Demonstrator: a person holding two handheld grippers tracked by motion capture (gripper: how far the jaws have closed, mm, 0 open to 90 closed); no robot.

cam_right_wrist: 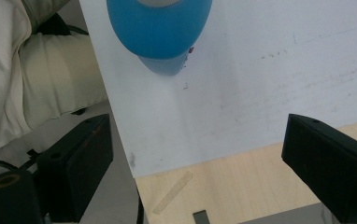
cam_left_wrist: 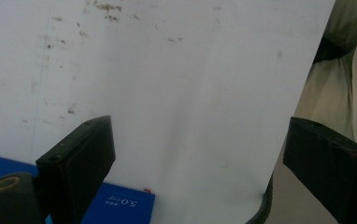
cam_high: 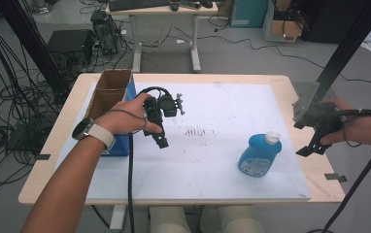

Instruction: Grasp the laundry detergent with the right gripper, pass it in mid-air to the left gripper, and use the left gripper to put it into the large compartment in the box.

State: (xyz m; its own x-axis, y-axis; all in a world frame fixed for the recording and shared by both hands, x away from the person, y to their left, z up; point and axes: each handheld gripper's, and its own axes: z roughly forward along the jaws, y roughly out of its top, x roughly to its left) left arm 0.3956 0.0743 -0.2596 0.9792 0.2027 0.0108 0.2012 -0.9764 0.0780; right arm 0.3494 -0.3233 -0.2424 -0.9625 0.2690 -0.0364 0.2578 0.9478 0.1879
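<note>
Both claws gape, empty. Bottle (cam_high: 260, 154) lies on mat, left of your right claw (cam_high: 314, 141), just ahead of its jaws. Smooth plastic, liquid inside: likely slippery, hefty. Grip narrow neck under cap (cam_high: 272, 137). Left claw (cam_high: 158, 127) well apart.

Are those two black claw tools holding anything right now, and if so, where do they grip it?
Nothing. Both the left hand-held gripper and the right hand-held gripper have their jaws wide apart; the blue bottle lies untouched on the white board.
</note>
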